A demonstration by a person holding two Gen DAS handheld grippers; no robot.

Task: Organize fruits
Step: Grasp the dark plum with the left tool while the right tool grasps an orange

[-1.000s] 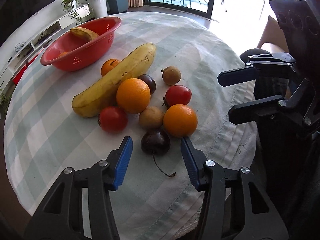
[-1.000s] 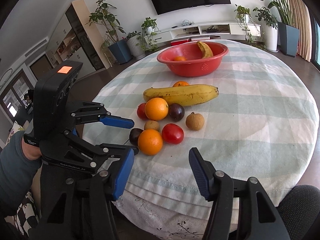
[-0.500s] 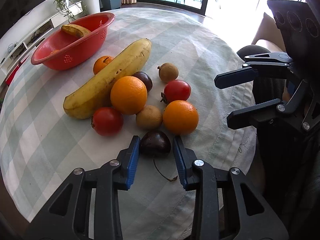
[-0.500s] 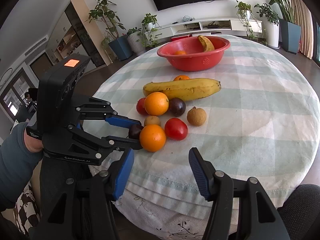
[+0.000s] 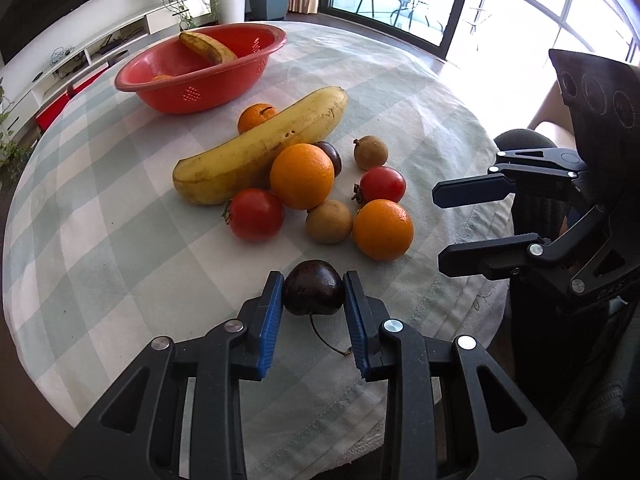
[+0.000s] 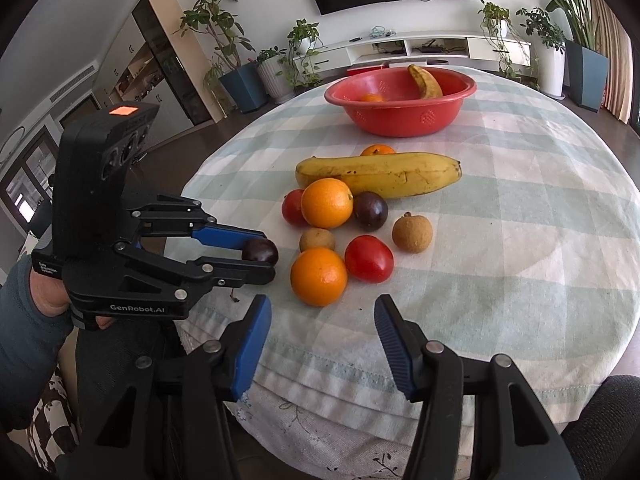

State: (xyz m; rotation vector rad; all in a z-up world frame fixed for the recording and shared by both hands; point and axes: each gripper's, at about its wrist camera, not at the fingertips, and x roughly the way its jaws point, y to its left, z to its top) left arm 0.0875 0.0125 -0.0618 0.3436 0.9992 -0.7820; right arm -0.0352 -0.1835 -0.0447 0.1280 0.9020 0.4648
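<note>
Blue pads of the left gripper (image 5: 313, 287) are pressing both sides of a dark plum (image 5: 314, 287) near the table's front edge, hiding its flanks; its stem is trailing back toward the camera. The right gripper (image 6: 323, 330) is hovering with jaws apart, having just been closing slightly, nothing between them. Beyond, a long banana (image 5: 262, 148) is lying diagonally toward the red bowl (image 5: 256, 70), which is half hiding a small orange fruit (image 5: 162, 78).

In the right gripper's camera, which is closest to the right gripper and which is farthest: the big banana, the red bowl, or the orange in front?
1. The front orange, just ahead of the right gripper.
2. The big banana, mid-table behind the fruit cluster.
3. The red bowl, at the table's far end.
</note>
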